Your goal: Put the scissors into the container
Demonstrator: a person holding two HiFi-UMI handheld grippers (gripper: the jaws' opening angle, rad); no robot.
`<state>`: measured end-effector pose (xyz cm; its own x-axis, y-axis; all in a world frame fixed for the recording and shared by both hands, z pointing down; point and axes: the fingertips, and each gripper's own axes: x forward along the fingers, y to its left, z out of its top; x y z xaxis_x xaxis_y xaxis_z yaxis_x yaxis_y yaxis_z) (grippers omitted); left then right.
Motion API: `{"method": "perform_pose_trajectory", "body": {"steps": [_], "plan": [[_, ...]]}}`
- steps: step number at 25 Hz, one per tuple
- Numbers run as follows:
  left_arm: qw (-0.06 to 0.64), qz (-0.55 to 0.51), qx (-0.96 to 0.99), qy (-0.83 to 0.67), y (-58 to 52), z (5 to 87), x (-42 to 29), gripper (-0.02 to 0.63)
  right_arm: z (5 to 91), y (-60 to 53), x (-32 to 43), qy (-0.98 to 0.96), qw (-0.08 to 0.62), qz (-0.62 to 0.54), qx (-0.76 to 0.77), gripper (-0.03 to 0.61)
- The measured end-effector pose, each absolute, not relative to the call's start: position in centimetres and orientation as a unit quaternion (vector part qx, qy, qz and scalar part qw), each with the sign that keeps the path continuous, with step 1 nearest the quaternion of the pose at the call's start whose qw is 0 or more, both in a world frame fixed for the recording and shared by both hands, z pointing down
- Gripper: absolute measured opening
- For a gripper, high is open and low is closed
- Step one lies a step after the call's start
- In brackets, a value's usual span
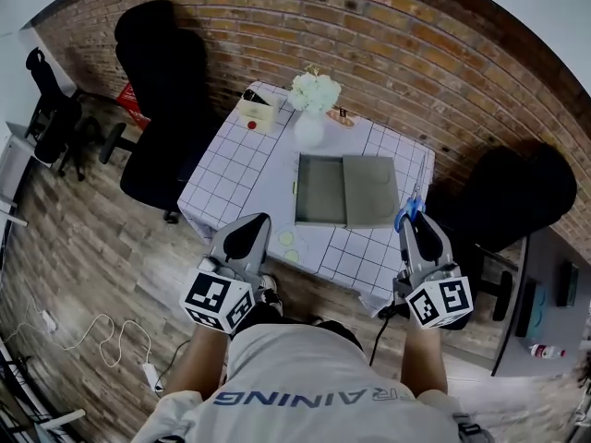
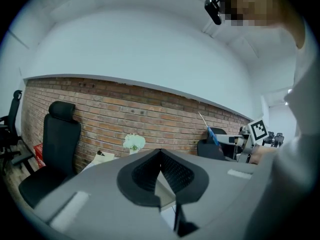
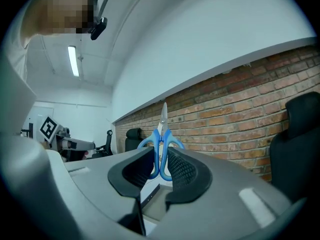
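Observation:
The blue-handled scissors point(image 1: 412, 203) stand upright, blades up, in my right gripper point(image 1: 413, 218), which is shut on their handles just off the table's right front corner. In the right gripper view the scissors point(image 3: 161, 134) sit between the pads of the right gripper point(image 3: 161, 153). A grey container point(image 1: 320, 192) lies open mid-table with its lid point(image 1: 371, 190) beside it. My left gripper point(image 1: 257, 221) hovers at the table's front edge, left of the container, its jaws meeting at the tips with nothing in them. The left gripper view shows the left gripper point(image 2: 160, 153) and the scissors point(image 2: 213, 135) off to the right.
On the white grid-patterned table point(image 1: 231, 178), a white vase of flowers point(image 1: 312, 109) and a tissue box point(image 1: 259, 111) stand at the far side. Black office chairs stand left point(image 1: 166, 109) and right point(image 1: 517, 192). A brick wall point(image 1: 369, 35) runs behind. Cables point(image 1: 111, 340) trail on the wooden floor.

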<state>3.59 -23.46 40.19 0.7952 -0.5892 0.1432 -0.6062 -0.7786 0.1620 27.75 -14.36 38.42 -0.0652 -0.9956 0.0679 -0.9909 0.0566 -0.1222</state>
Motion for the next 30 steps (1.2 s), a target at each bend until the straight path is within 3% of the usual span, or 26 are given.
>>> {"method": "perform_pose_trajectory", "body": {"steps": [14,30], "plan": [[0.140,0.055,0.953,-0.264,-33.2,43.1,1.5,-0.002,41.6,-22.5,23.2,0.695,-0.030,-0.102,-0.711,0.103],[0.161,0.087,0.934,-0.306,-35.1,45.6,2.5,-0.001,49.7,-29.5,24.7,0.719,-0.105,-0.171,-0.665,0.103]]}}
